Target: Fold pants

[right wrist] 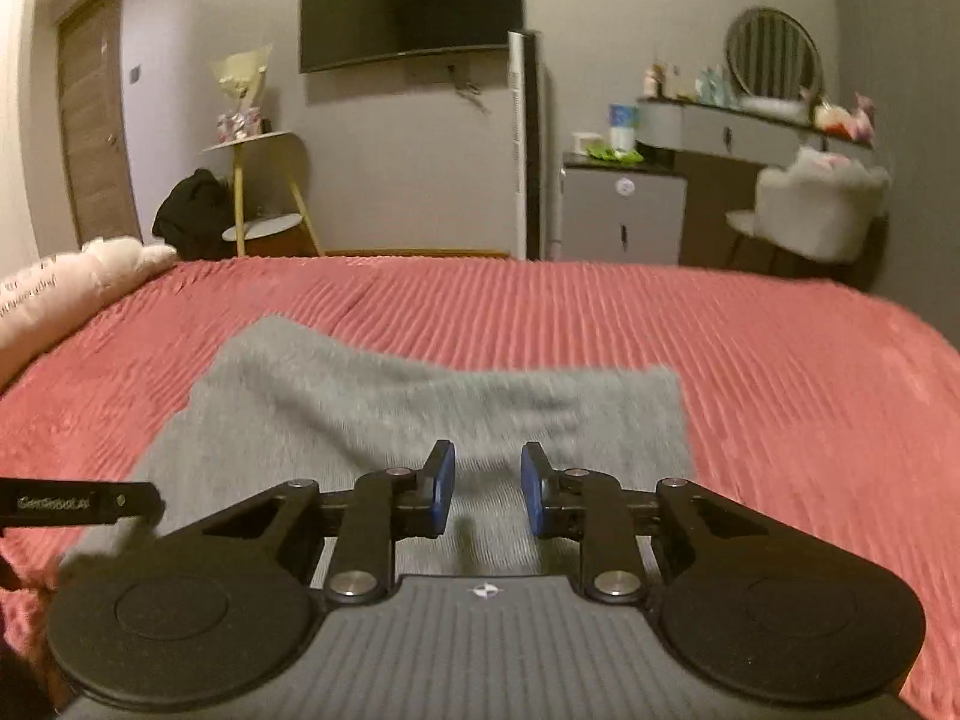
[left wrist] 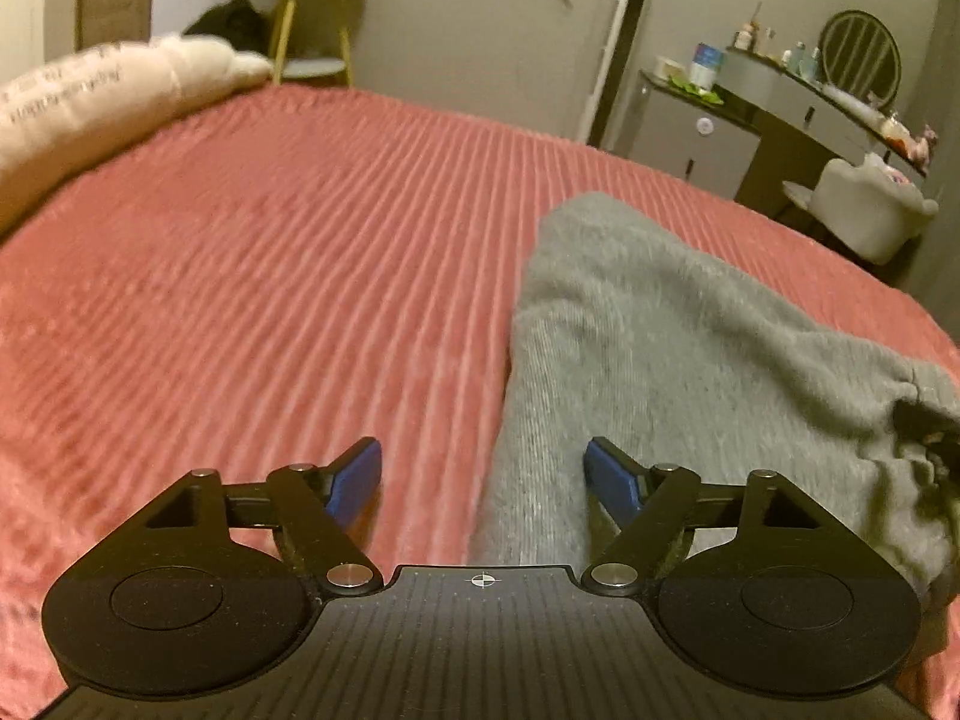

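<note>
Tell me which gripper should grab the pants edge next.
Left, probably. The left gripper is wide open, straddling the near left edge of the grey pants. The right gripper hovers over mid-fabric, away from any edge.

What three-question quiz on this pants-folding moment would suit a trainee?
1. True or false: the left tongs are clamped on the grey pants.
2. Which tongs stand wider open: A) left, B) right?
3. Fill in: the pants lie on a ribbed ____ bedspread.

Key:
1. False. Their jaws are spread, one blue pad over the bedspread, the other over the pants, nothing gripped.
2. A. The right tongs show only a narrow gap above the pants.
3. Red (pinkish red).
</note>
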